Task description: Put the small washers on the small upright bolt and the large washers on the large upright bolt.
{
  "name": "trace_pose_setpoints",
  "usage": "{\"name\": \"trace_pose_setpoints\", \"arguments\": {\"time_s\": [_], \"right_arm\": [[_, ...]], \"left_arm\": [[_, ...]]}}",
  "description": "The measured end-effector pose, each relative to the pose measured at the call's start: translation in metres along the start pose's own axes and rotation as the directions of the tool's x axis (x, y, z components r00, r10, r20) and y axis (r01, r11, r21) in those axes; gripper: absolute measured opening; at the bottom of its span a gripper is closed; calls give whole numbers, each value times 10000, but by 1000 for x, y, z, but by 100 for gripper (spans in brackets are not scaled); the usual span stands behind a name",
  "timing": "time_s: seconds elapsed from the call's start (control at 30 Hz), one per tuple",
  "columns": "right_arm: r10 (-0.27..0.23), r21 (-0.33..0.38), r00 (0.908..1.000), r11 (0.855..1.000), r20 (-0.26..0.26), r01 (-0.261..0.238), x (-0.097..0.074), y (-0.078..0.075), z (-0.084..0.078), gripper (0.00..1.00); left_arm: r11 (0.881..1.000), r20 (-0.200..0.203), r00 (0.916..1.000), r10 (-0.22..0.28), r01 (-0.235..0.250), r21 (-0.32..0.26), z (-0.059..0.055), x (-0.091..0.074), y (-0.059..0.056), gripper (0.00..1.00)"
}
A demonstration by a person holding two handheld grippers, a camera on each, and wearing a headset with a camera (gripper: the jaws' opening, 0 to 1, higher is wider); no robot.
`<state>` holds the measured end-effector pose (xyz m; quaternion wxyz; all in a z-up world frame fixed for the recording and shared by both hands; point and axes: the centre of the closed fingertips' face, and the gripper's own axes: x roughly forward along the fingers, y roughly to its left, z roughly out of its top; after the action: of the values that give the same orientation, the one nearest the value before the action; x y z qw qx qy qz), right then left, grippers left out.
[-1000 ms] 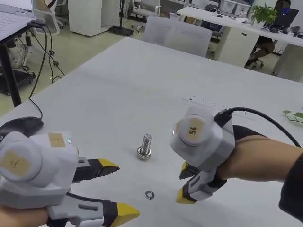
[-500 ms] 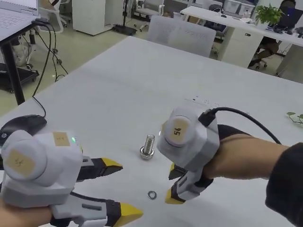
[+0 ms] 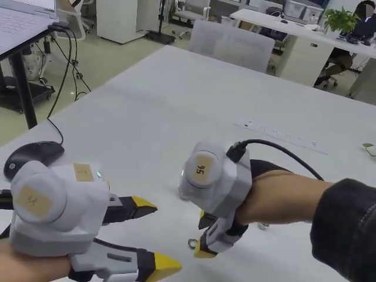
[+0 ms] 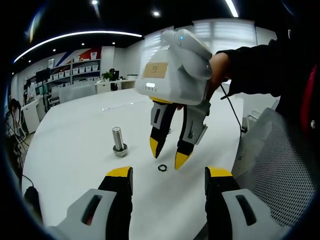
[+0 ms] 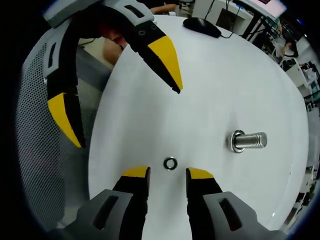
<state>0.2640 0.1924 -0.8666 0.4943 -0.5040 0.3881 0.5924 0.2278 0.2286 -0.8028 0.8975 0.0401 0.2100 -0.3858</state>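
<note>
**As right gripper closes in on loose washer, bolt waits nearby**

While a second ago the right gripper (image 3: 202, 238) hung off to the side of the bolt (image 4: 118, 141), it has since swung across in front of it and sunk toward the white table (image 3: 176, 106). Its yellow tips now sit just beside the loose washer (image 5: 170, 163).

That washer lies flat on the table, a short way from the bolt on the side nearest me. It has not shifted. In the right gripper view it sits just ahead of the gap between the two jaws, which stand a little apart and clamp nothing.

The left gripper (image 4: 168, 172) has barely stirred. It holds off on the near side of the bolt, well back from the washer, with its jaws spread wide and empty.

The bolt stands upright with a ring at its foot. I cannot tell whether that ring is a washer already threaded or part of the bolt. I also cannot say whether this is the small bolt or the large one.

My reading is that the approach is all but done and the pick-up comes next. A thin ring lying flat on a hard top may skid away as the tips pinch.
</note>
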Motion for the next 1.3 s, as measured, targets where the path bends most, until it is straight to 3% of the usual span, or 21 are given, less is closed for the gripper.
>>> {"name": "trace_pose_setpoints", "arguments": {"time_s": [0.47,0.77,1.3], "right_arm": [[263,46,9995,9996,-192,-262,12,1,0,29],[303,321,9995,9990,-55,-301,13,-1,2,26],[243,163,9996,9996,-114,-241,13,-1,1,19]], "left_arm": [[10000,-35,10000,-12,12,0,0,-1,-1,57],[10000,-17,10000,-40,40,-7,0,-2,-2,57],[10000,29,10000,-26,26,-39,1,-1,-1,57]]}}
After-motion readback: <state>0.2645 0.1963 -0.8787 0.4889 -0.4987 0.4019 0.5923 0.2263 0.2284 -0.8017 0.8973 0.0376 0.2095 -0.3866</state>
